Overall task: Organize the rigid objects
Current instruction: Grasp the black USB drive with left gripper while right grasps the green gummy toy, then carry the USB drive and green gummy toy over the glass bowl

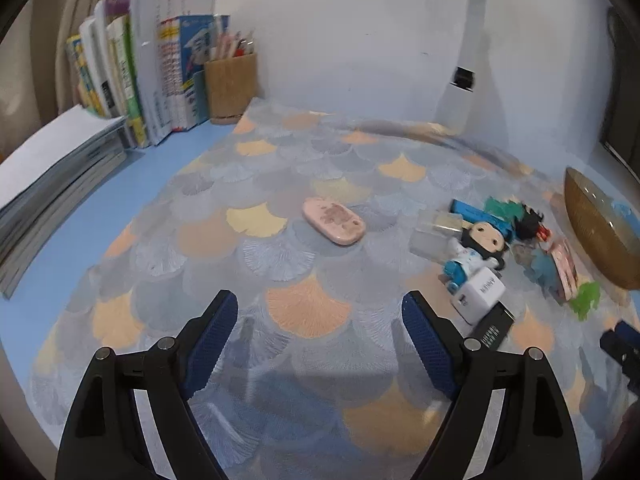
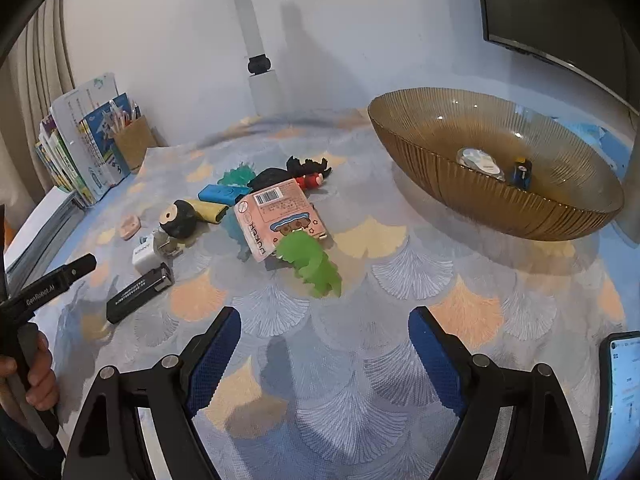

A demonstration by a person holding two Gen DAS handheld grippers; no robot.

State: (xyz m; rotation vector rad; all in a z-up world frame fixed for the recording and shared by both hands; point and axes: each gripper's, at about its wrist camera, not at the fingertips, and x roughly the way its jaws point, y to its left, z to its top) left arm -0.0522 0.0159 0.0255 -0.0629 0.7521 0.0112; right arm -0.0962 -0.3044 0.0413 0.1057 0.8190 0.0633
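Toys (image 2: pixel 280 216) clustered on fan-patterned mat (image 2: pixel 360 320), amber bowl (image 2: pixel 500 208) near; both tongs apart, empty.

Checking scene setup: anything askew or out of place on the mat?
Small items lie jumbled, overlapping: pink box rests tilted over the green dinosaur. The pink case sits alone. The amber bowl holds only two items.

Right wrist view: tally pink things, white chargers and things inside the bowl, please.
Pink things: 2, box and small case
White charger: 1
Things in the bowl: 2, clear disc and blue piece
Total: 5
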